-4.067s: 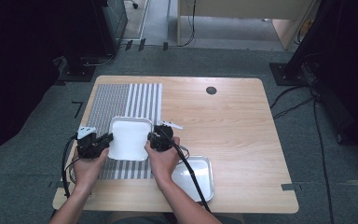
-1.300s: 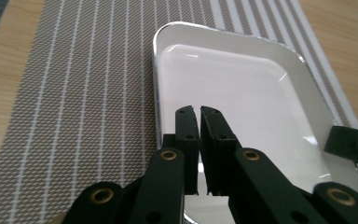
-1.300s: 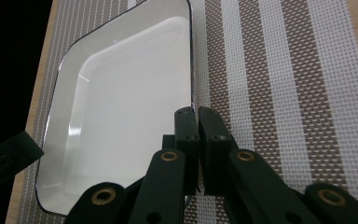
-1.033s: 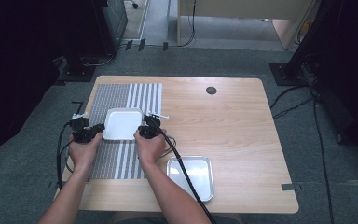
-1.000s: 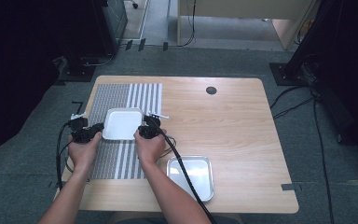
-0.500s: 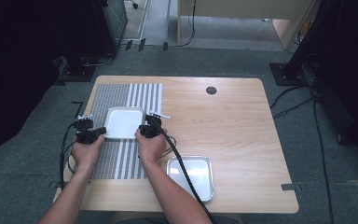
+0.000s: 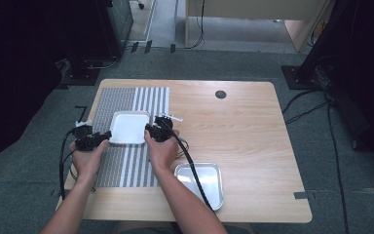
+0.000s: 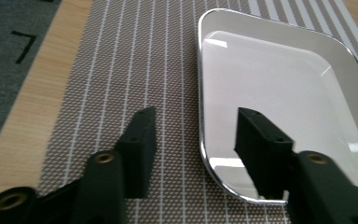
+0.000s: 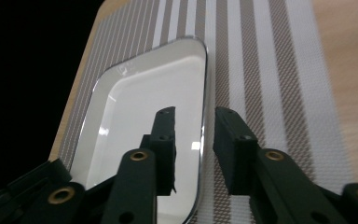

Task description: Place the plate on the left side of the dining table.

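A white rectangular tray (image 7: 129,127) lies flat on a brown-and-white striped mat (image 7: 126,165). My left gripper (image 7: 97,138) is at the tray's left edge. In the left gripper view the gripper (image 8: 196,116) is wide open. One jaw hangs over the mat (image 8: 121,70) and the other over the tray (image 8: 279,79). My right gripper (image 7: 155,130) is at the tray's right edge. In the right gripper view the gripper (image 9: 195,116) is narrowly open. The rim of the tray (image 9: 135,107) runs between its jaws with a gap on each side.
A second, metal tray (image 7: 202,183) sits on the bare wood near the front edge, right of my right forearm. Cables trail from both grippers toward the front. A round dark grommet (image 7: 220,94) marks the far side of the table (image 7: 253,131).
Since four seconds ago both grippers and the white tray have moved farther away and a little left along the mat. Over the last second the hands have barely shifted.
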`<state>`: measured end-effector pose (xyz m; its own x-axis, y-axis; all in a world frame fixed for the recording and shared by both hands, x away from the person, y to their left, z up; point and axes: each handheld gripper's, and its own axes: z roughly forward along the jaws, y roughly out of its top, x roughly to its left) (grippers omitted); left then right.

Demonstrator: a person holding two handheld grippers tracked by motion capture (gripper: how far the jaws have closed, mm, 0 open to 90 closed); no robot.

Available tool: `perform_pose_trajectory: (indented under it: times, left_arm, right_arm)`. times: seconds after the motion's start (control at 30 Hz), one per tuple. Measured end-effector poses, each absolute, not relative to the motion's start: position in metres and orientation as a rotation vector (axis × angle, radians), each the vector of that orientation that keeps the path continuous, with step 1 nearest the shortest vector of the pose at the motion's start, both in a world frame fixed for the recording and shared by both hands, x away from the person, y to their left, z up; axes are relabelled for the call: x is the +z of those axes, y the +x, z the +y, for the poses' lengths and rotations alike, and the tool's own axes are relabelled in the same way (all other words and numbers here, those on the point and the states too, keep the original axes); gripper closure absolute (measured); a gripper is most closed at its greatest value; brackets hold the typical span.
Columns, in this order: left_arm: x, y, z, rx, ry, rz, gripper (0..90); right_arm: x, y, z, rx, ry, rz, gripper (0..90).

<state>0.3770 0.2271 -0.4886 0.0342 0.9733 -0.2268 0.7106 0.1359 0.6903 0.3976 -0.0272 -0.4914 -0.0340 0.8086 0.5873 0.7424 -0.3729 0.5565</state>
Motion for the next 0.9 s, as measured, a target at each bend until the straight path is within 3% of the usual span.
perform_pose_trajectory:
  times: [0.23, 0.33, 0.43, 0.57, 0.9]
  left_arm:
    - [-0.471, 0.36, 0.225, 0.527, 1.655, 1.659, 23.8]
    - [-0.466, 0.353, 0.222, 0.551, 1.685, 1.621, 18.6]
    - [-0.46, 0.344, 0.221, 0.566, 1.669, 1.593, 19.1]
    - [-0.453, 0.333, 0.22, 0.602, 1.66, 1.562, 21.3]
    - [-0.462, 0.31, 0.21, 0.6, 1.74, 1.523, 15.8]
  right_arm:
    - [-0.47, 0.392, -0.05, 1.475, 1.934, 1.777, 57.0]
    - [-0.46, 0.385, -0.059, 1.482, 1.714, 1.828, 46.4]
    - [-0.454, 0.38, -0.069, 1.421, 1.662, 1.891, 35.0]
    - [-0.451, 0.374, -0.091, 1.419, 1.672, 1.913, 27.0]
    - [-0.448, 0.351, -0.138, 1.277, 1.589, 1.942, 25.5]
